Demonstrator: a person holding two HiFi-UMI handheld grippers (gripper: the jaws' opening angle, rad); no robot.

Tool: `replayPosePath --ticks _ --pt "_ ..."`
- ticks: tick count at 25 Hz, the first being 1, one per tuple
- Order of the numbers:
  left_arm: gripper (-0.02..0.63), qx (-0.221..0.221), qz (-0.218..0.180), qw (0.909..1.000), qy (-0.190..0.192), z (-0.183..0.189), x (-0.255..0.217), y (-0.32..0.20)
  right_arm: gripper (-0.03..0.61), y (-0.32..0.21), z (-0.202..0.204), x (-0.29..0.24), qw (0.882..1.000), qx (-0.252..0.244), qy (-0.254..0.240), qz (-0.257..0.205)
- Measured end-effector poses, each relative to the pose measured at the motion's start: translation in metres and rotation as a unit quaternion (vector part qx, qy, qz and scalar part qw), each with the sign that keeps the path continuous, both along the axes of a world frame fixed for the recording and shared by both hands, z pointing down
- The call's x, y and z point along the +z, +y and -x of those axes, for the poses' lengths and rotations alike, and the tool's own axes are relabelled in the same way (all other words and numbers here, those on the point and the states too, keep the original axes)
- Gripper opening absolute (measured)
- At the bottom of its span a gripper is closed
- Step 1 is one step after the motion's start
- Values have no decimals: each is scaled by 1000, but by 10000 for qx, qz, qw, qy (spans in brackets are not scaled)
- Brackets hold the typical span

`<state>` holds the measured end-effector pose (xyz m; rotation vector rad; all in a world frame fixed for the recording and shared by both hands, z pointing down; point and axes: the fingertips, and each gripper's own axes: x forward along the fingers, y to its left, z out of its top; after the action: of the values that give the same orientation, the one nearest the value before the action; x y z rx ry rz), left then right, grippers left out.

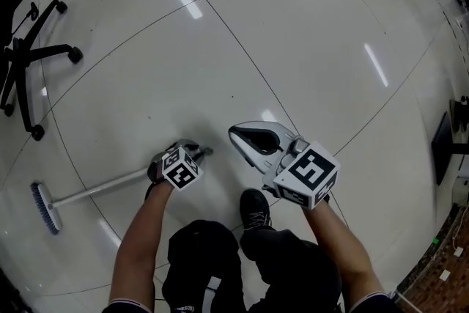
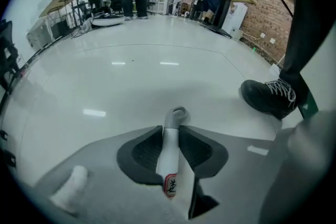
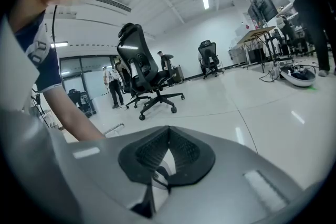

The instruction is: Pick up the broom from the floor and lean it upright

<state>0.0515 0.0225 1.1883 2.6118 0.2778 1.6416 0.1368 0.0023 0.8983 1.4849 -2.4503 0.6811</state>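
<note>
The broom lies flat on the glossy floor; its brush head (image 1: 44,207) is at the left and its white handle (image 1: 102,189) runs right. My left gripper (image 1: 199,153) points steeply down at the handle's far end. In the left gripper view the white handle (image 2: 169,157) sits between the pads of the left gripper (image 2: 170,134), which touch both its sides, and the grey hang-loop cap (image 2: 177,114) pokes out past them. The right gripper (image 1: 236,133) hovers just right of the handle's end, shut and empty. In its own view the right gripper (image 3: 168,131) has its pads meeting at the tip.
A black office chair (image 1: 28,62) stands at the left. My black shoe (image 1: 255,209) is planted between the arms and also shows as a shoe (image 2: 269,98) close by the handle's end. Office chairs (image 3: 143,73), desks and standing people are farther off.
</note>
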Motion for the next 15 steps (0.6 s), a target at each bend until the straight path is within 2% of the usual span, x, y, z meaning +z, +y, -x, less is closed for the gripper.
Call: replayPosePath --ticks 3,7,15 --pt "100 27 -67 9999 133 -3 -22 -7 3 -5 -5 -9 10000 6 26 -56" --pt "101 -241 -107 9981 557 -15 -91 -27 3 -8 -16 -38 9999 154 -41 30" --pt "100 -569 -317 9911 1158 -27 -277 -63 3 -32 -20 -175 9997 130 -157 -133"
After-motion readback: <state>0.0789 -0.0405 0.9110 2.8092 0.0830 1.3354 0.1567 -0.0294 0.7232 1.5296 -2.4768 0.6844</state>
